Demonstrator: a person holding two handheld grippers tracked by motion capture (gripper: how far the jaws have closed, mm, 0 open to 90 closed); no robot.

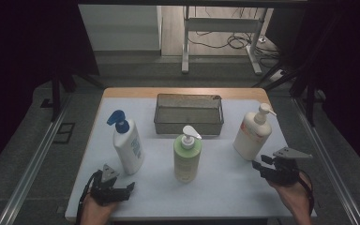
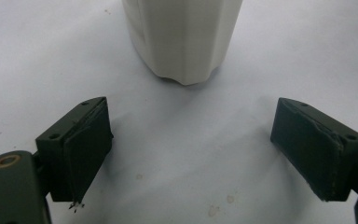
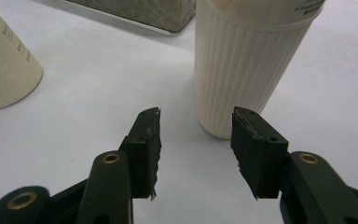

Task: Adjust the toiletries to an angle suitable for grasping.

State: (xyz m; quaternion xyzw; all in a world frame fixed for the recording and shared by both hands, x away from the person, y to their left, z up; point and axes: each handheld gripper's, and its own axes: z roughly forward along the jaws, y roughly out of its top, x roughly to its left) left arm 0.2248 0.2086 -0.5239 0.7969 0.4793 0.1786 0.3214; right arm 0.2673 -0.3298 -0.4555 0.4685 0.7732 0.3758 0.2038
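Three pump bottles stand on the white mat. The white bottle with a blue pump (image 1: pixel 127 144) is at the left, the green bottle with a white pump (image 1: pixel 187 157) in the middle, and the cream bottle (image 1: pixel 252 133) at the right. My left gripper (image 1: pixel 127 187) rests low at the front left, open wide and holding nothing. In its own view the left gripper (image 2: pixel 196 126) faces the white bottle's base (image 2: pixel 184 39) a short way ahead. My right gripper (image 1: pixel 258 165) sits open just in front of the cream bottle. Seen from the right gripper (image 3: pixel 198 122), the ribbed cream bottle (image 3: pixel 244 70) stands close ahead, slightly right.
A metal mesh basket (image 1: pixel 188 124) stands at the back centre of the mat; its corner (image 3: pixel 135 11) shows in the right gripper view, with the green bottle (image 3: pixel 2 70) at the left. The wooden table edge (image 1: pixel 183 92) runs behind the basket. Rails flank the table.
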